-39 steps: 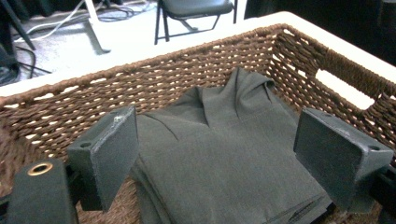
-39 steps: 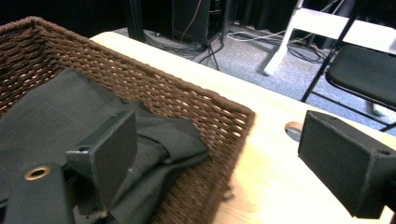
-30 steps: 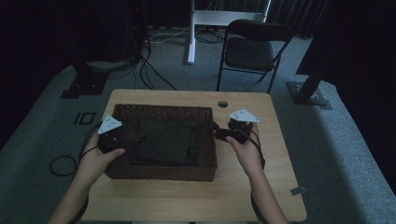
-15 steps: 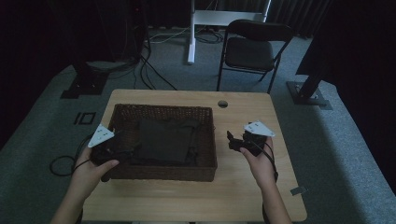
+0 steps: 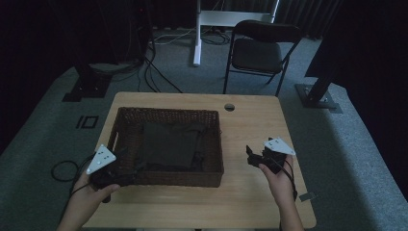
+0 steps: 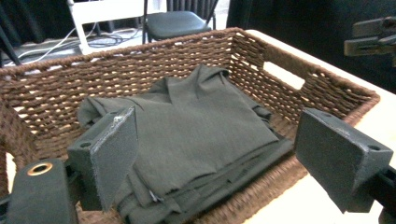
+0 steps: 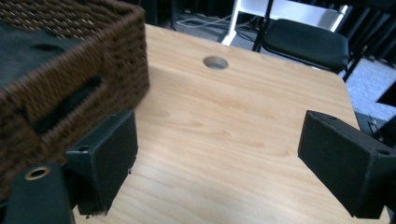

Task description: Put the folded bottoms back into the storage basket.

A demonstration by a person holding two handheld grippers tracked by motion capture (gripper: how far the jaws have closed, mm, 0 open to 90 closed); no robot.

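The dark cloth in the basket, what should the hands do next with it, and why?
Probably bring the left tool forward and down onto the near edge of the folded dark cloth. Its jaws stand open with nothing between them, at the rim of the basket. The right tool hangs open over bare table beside the basket, farther from the cloth.

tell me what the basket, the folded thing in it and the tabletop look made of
Basket: brown woven wicker or rope-like fibre, matte, visible plaited strands. Folded cloth: dark grey-green woven fabric, matte, soft creases and layered edges. Table: light wood or wood-look laminate, smooth, faint grain lines.
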